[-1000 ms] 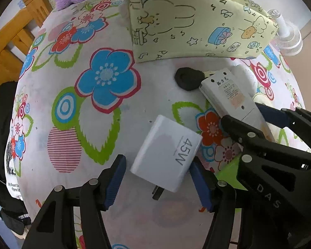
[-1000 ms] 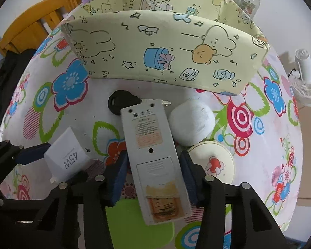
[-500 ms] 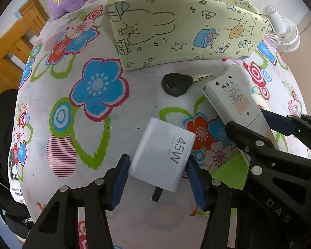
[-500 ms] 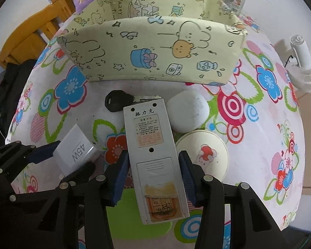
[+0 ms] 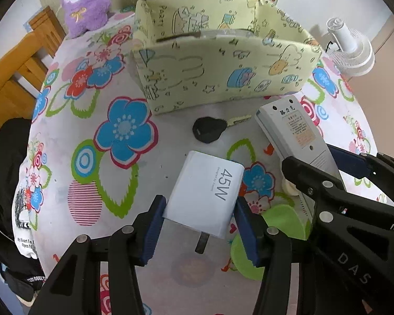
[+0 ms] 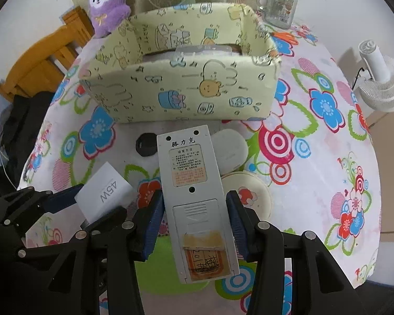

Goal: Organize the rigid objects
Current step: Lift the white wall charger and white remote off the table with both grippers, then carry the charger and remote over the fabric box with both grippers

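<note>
My left gripper (image 5: 199, 225) is shut on a white 45W charger (image 5: 206, 194), lifted off the floral tablecloth with its plug prong hanging below. My right gripper (image 6: 194, 225) is shut on a grey remote control (image 6: 194, 191), back side up, also raised above the cloth. The charger (image 6: 103, 193) shows at the left of the right wrist view, and the remote (image 5: 294, 134) at the right of the left wrist view. Beyond both stands a pale yellow fabric box (image 6: 186, 97) with cartoon prints, something flat lying inside it. A black-headed key (image 5: 210, 130) lies on the cloth in front of the box.
A white oval case (image 6: 229, 153) and a round cream tin (image 6: 252, 194) lie right of the remote. A purple plush toy (image 6: 106, 2), a glass jar (image 6: 279, 2) and a green fan stand behind the box. A white fan (image 6: 378, 78) and a wooden chair (image 5: 15, 71) flank the table.
Both grippers have risen, lifting the charger and the remote off the cloth; the left jaws have closed onto the charger. The box interior and the key's blade have come into view.
</note>
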Action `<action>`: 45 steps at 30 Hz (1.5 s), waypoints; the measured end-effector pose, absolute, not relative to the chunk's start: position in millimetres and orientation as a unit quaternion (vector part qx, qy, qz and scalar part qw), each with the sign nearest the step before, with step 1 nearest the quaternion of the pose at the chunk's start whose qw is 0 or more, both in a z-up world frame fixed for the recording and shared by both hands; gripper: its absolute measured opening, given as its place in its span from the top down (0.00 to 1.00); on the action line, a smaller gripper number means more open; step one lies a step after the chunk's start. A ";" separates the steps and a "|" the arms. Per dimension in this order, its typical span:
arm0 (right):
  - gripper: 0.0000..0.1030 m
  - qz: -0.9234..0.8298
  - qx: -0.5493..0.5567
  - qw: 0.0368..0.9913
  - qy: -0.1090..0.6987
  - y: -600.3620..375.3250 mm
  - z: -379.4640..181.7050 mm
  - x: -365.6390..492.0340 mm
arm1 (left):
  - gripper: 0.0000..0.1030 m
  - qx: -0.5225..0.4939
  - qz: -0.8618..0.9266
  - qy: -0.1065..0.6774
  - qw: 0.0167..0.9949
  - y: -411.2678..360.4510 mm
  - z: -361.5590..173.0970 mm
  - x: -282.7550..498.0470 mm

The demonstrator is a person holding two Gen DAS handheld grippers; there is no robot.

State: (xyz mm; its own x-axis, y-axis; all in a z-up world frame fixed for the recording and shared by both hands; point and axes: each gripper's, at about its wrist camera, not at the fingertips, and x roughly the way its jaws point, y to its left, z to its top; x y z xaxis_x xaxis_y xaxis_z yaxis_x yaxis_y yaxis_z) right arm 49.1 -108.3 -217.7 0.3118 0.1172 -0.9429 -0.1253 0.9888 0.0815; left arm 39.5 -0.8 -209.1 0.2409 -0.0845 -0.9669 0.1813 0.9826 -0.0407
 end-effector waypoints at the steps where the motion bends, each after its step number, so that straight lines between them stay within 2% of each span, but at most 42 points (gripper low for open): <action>1: 0.50 0.075 -0.002 0.812 0.579 -109.0 -214.3 49.1 | 0.47 0.040 -0.085 0.608 0.788 -1.4 -206.0 40.0; 14: 0.50 0.071 0.016 0.829 0.555 -115.2 -176.2 44.6 | 0.51 0.039 -0.097 0.585 0.804 -5.4 -175.3 39.4; 45: 0.50 0.060 0.032 0.864 0.499 -114.9 -103.9 43.8 | 0.51 0.050 -0.118 0.522 0.844 -11.1 -106.9 41.9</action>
State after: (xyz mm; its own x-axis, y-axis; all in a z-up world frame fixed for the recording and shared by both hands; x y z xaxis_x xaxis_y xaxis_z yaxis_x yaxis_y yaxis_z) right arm 43.8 -114.9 -103.9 0.4954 0.1355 -0.8580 -0.0709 0.9908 0.1155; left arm 41.9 -11.1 -106.9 0.4282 -0.1467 -0.8917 0.2512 0.9672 -0.0385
